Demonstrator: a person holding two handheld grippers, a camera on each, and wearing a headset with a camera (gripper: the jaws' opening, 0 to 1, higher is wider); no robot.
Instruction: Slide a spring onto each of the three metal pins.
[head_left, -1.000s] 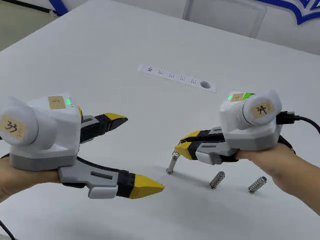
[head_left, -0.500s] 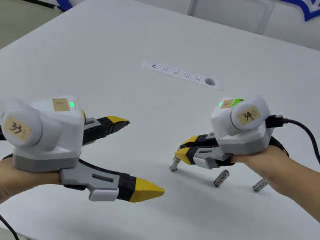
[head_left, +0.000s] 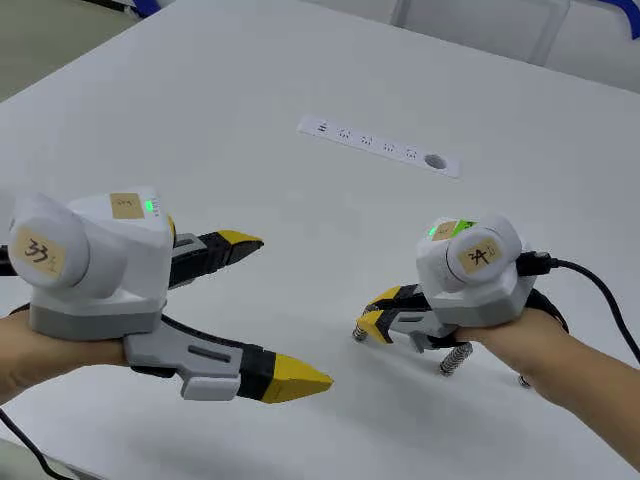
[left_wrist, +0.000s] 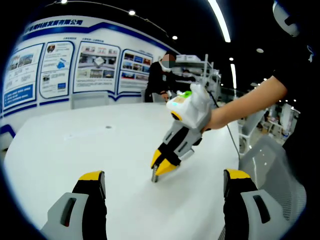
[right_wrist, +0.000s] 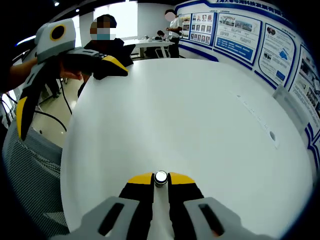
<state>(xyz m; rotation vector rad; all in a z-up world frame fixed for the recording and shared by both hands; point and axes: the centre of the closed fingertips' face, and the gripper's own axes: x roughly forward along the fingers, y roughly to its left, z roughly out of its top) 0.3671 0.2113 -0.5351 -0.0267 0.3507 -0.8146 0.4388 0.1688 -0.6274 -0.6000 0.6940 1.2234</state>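
Note:
My right gripper (head_left: 375, 322) is shut on a short metal pin (head_left: 358, 333), whose lower end touches the white table (head_left: 300, 190). The pin's round end (right_wrist: 161, 177) shows between the yellow tips in the right gripper view. From the left gripper view, the right gripper (left_wrist: 162, 165) holds the pin (left_wrist: 154, 176) tip-down on the table. A loose spring (head_left: 455, 357) lies under the right gripper, and a second spring (head_left: 524, 380) peeks out beside the wrist. My left gripper (head_left: 275, 308) hovers open at the front left with nothing between its fingers.
A white power strip (head_left: 385, 150) lies flat at the far side of the table, and the right gripper view shows the power strip (right_wrist: 257, 120) too. A black cable (head_left: 600, 290) trails from the right gripper. People stand beyond the table's far end.
My right gripper has sunk lower over the pin and now covers more of the two springs. The left gripper stays open in much the same place.

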